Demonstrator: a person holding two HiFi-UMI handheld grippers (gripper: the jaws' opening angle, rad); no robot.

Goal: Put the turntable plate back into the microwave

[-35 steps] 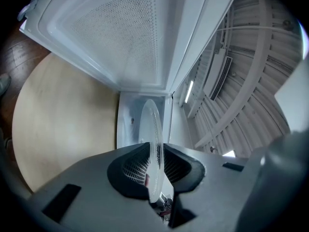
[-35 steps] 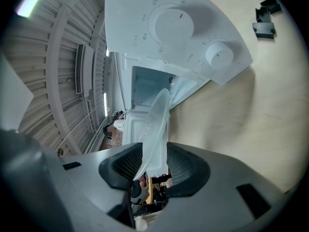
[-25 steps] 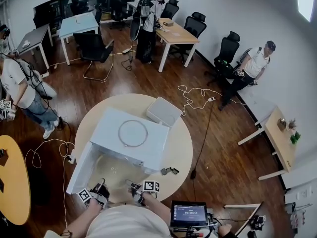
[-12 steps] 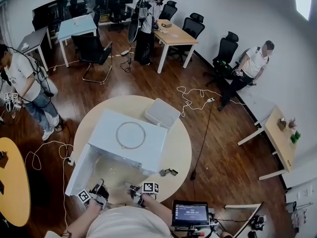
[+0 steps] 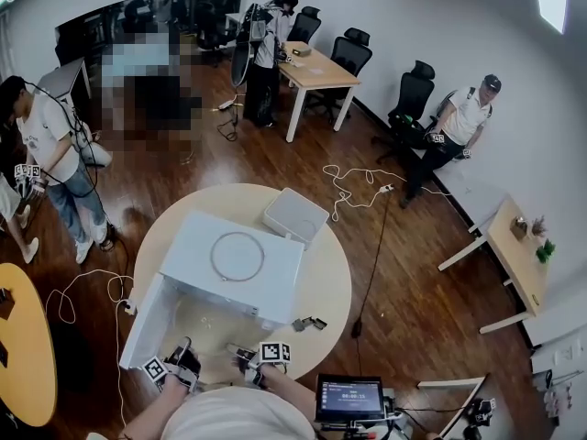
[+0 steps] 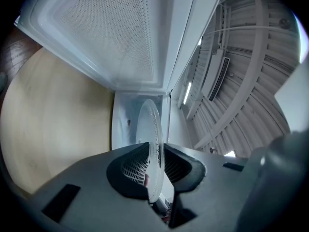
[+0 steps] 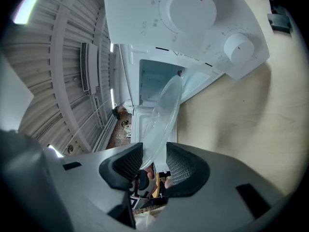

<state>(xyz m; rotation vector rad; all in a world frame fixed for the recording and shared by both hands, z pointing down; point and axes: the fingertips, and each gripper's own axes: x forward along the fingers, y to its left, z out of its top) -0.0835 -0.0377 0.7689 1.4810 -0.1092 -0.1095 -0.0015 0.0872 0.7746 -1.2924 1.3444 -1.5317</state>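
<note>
The white microwave (image 5: 229, 259) stands on the round wooden table (image 5: 330, 273) with its door (image 5: 147, 319) swung open to the left. Both grippers hang just in front of the opening. The clear glass turntable plate (image 6: 154, 139) stands edge-on between the pads of my left gripper (image 6: 155, 166), which is shut on its rim. My right gripper (image 7: 153, 161) is shut on the plate (image 7: 164, 115) at the other side, and the plate tilts toward the cavity (image 7: 154, 76). In the head view the left gripper (image 5: 182, 360) and right gripper (image 5: 246, 356) sit close together; the plate itself is hard to see there.
A roller ring (image 5: 237, 256) lies on top of the microwave. A white box (image 5: 295, 216) sits behind it and a small dark object (image 5: 309, 324) at the table's right. A monitor (image 5: 350, 398) stands below right. Cables trail on the floor; several people stand about.
Both grippers keep their places with the plate between them. The head camera has shifted a little, and the person at the far left has walked nearer.
</note>
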